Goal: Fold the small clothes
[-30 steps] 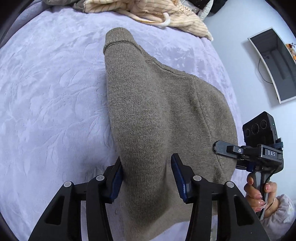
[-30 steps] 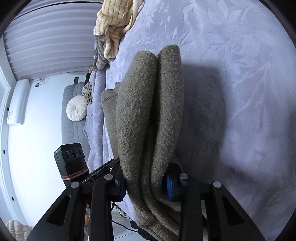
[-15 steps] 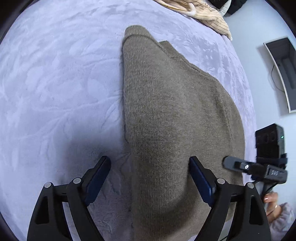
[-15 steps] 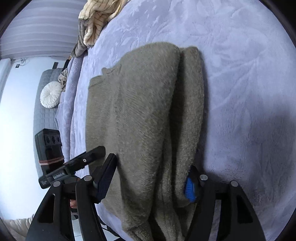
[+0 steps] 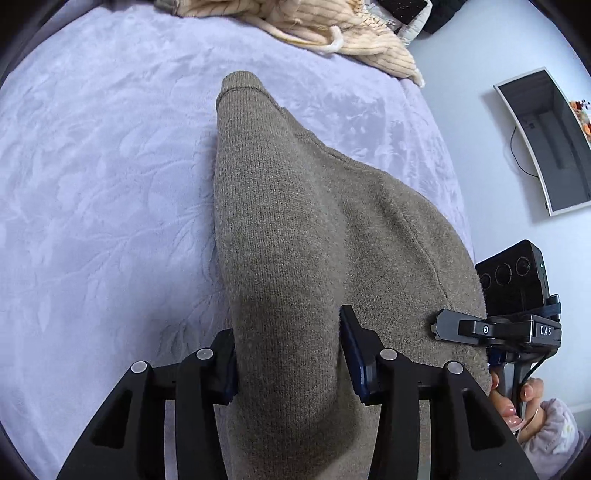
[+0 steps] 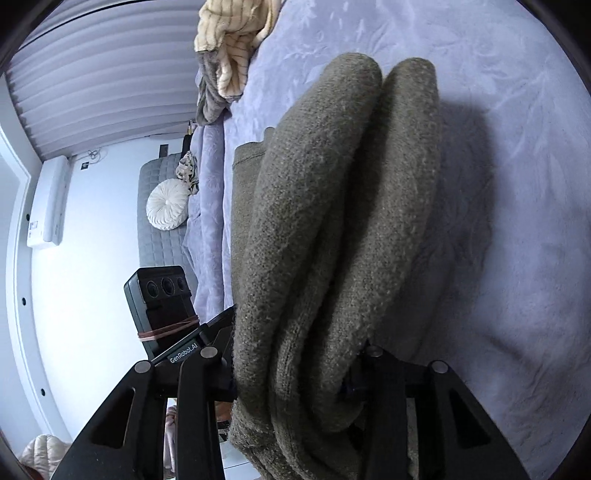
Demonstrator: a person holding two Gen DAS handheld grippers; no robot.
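1. Lavender bedspread [image 5: 110,184] with an embossed leaf pattern fills the ground ahead of both grippers; beyond its far edge the right wrist view shows pale walls and a pleated window blind [image 6: 92,85].
2. Olive-brown knit sweater [image 5: 295,240] — the task's item — lies on the bedspread, folded lengthwise. Its near end sits between the fingers of both grippers and it stretches straight away from each, ending in a ribbed cuff [image 5: 238,83] at the far end in the left wrist view. In the right wrist view it shows as two rounded folds side by side.
3. Cream striped garment [image 5: 314,26] lies bunched at the far edge of the bed, well apart from the sweater.
4. Left gripper [image 5: 288,362]: jaws have just been closing, and the blue pads [image 5: 354,354] now press against both sides of the sweater's near fold — clamped on the knit.
5. Right gripper [image 6: 295,369]: jaws have likewise just been closing; both fingers are buried in the layered knit, gripping the stacked folds.
6. A person's hand [image 5: 517,402] holds the right gripper's handle, just right of the left gripper.
7. Round white cushion [image 6: 168,208] rests on a grey quilted seat, far to the left of the right gripper.
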